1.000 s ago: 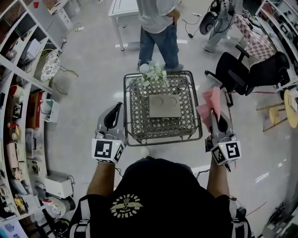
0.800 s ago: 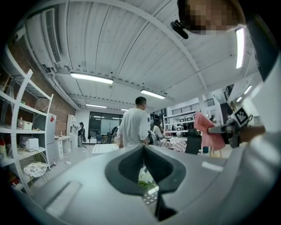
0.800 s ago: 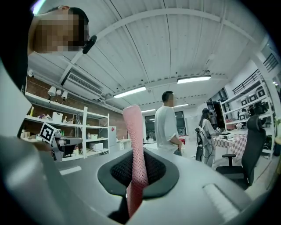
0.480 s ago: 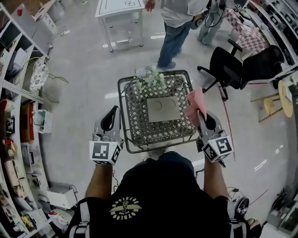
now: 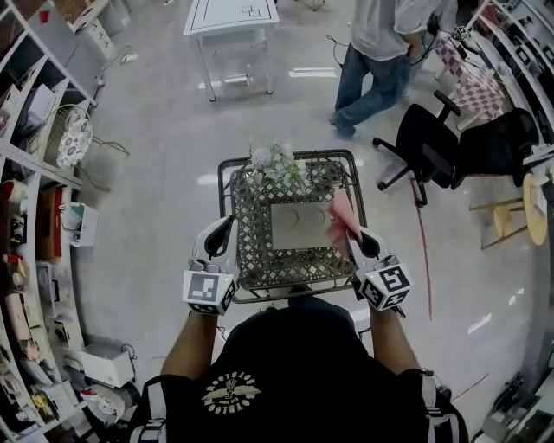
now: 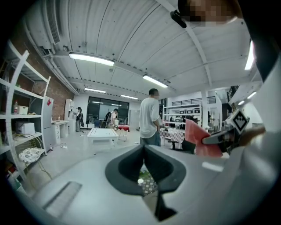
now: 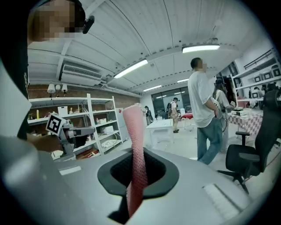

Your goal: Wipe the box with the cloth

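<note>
A flat grey box point(image 5: 299, 225) with two round dents lies on the lattice top of a wire table point(image 5: 260, 260), in front of me in the head view. White flowers point(image 5: 275, 160) stand at the table's far edge. My right gripper point(image 5: 353, 235) is shut on a pink cloth point(image 5: 340, 218), which stands up from the jaws over the box's right edge. The cloth point(image 7: 135, 132) rises between the jaws in the right gripper view. My left gripper point(image 5: 221, 235) hovers at the table's left rim, shut and holding nothing. In the left gripper view its jaws meet at the tip point(image 6: 143, 147).
A person point(image 5: 385, 52) walks at the back right. A black office chair point(image 5: 459, 143) stands right of the table, a wooden stool point(image 5: 532, 199) beyond it. A white table point(image 5: 229, 22) is at the back. Loaded shelves point(image 5: 35, 173) line the left wall.
My right gripper has carried the cloth leftward from beside the table to the box's right edge. The left gripper has closed in on the table's left rim. The person behind has walked to the right.
</note>
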Demonstrator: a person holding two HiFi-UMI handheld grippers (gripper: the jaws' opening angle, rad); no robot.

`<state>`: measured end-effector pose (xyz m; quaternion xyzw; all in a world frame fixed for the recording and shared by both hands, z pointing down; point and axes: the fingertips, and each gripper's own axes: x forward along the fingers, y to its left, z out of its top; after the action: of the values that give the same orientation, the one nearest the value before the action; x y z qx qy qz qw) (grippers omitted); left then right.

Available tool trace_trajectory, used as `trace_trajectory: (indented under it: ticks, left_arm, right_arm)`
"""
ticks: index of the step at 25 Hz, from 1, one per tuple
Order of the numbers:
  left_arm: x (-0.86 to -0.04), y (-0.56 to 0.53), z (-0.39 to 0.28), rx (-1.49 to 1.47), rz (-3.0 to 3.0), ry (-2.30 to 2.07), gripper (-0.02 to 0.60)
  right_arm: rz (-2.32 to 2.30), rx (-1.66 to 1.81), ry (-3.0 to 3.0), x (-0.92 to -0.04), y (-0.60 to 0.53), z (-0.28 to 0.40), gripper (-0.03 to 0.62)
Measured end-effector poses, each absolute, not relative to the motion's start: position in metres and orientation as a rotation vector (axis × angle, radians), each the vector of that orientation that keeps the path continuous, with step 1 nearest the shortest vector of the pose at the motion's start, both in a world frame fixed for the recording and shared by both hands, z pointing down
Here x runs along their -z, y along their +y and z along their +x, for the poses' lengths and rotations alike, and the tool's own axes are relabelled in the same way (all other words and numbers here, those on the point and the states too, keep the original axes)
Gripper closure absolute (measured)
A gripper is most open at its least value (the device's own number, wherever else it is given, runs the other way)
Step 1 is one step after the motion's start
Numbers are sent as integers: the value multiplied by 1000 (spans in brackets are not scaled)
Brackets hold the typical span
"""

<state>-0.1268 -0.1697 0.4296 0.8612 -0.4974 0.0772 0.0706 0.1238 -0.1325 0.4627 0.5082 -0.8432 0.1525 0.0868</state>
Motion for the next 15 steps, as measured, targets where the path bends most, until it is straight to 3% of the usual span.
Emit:
trace_trajectory:
  ticks: [15]
  left_arm:
    - [-505,-229,-123,-346,2368,-1601,581]
  right_arm:
    - [1002,-652,-2502,-598,-210,58,577]
